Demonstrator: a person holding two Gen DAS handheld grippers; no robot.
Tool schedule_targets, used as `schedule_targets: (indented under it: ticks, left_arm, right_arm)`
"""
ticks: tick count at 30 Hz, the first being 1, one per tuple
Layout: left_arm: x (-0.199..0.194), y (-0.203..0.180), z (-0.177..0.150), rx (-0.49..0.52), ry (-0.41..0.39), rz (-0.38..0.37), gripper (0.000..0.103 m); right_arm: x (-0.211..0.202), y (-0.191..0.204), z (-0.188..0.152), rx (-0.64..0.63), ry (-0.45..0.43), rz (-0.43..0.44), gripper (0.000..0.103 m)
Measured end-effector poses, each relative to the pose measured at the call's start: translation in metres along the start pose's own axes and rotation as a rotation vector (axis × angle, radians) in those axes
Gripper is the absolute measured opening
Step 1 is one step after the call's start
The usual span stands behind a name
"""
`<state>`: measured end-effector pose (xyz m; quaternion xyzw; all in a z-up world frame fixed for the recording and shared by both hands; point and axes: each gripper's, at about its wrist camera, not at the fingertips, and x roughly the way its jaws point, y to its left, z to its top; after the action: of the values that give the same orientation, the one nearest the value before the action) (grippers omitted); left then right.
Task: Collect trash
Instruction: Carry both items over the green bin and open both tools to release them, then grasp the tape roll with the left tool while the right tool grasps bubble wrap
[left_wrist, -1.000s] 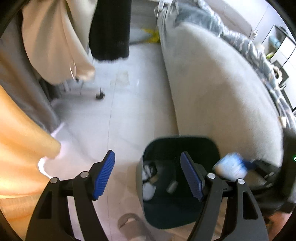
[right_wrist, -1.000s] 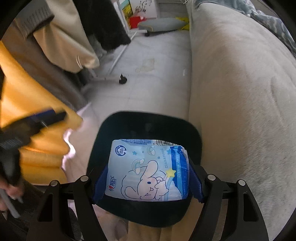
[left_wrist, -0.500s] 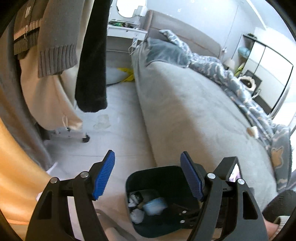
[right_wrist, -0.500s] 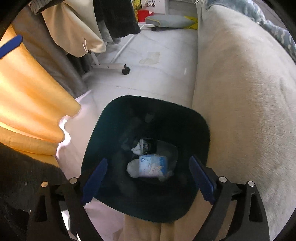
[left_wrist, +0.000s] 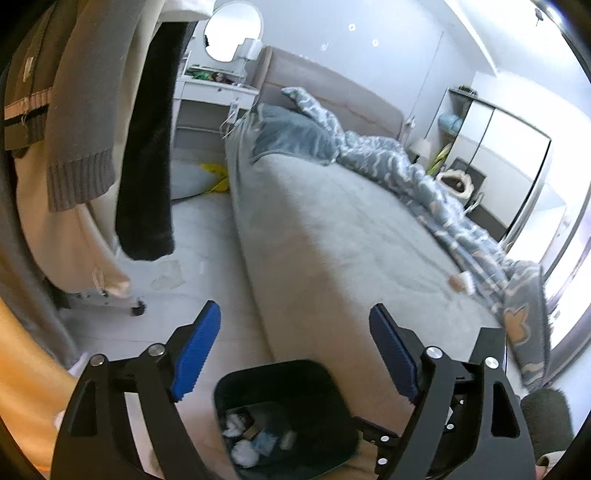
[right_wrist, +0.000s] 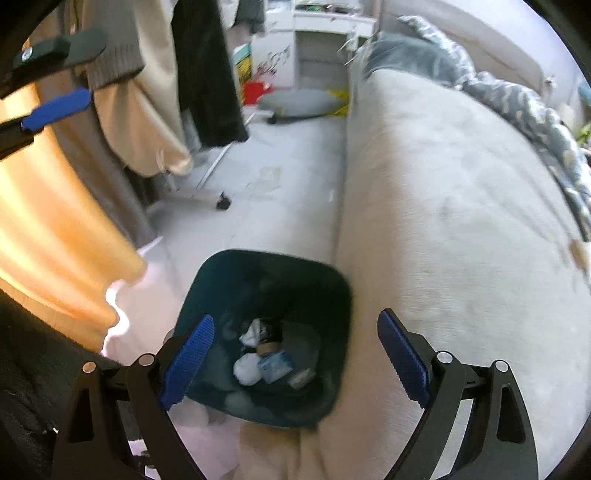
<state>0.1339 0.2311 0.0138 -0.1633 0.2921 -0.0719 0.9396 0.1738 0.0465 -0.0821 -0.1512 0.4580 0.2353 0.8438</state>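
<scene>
A dark teal trash bin (right_wrist: 325, 284) stands on the floor against the bed; it also shows in the left wrist view (left_wrist: 317, 391). Inside lie white crumpled tissues (right_wrist: 246, 371), a blue-and-white tissue pack (right_wrist: 275, 365) and other scraps. My right gripper (right_wrist: 295, 354) is open and empty above the bin. My left gripper (left_wrist: 295, 354) is open and empty, higher up, aimed over the bed. A small tan-and-white scrap (left_wrist: 460, 281) lies on the bed near the quilt; it also shows in the right wrist view (right_wrist: 577, 254).
A grey bed (left_wrist: 332, 236) with a blue patterned quilt (left_wrist: 424, 177) fills the right. Clothes hang on a wheeled rack (left_wrist: 136, 308) at the left. An orange curtain (right_wrist: 48, 229) hangs near left. A white dresser (left_wrist: 210, 99) stands at the back.
My right gripper opened and the tissue pack dropped into the bin. Both grippers have lifted, and the left one tilted up toward the bed.
</scene>
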Motion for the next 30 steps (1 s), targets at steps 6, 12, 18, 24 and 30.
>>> schedule_targets:
  ticks: [6, 12, 18, 24, 30]
  left_arm:
    - [0.000, -0.022, 0.003, 0.041, -0.030, -0.045, 0.091]
    - [0.012, -0.054, 0.009, 0.077, -0.055, -0.091, 0.092]
    - [0.026, -0.093, 0.016, 0.117, -0.070, -0.110, 0.093]
    - [0.052, -0.147, 0.014, 0.186, -0.047, -0.155, 0.093]
    - [0.100, -0.199, -0.003, 0.283, 0.022, -0.203, 0.093]
  right_arm:
    - [-0.037, -0.043, -0.013, 0.066, -0.037, -0.095, 0.091]
    - [-0.070, -0.104, -0.023, 0.195, -0.046, -0.183, 0.091]
    - [-0.089, -0.152, -0.031, 0.233, -0.075, -0.249, 0.091]
    - [-0.096, -0.214, -0.047, 0.242, -0.153, -0.284, 0.091]
    - [-0.079, -0.273, -0.052, 0.275, -0.212, -0.286, 0.091]
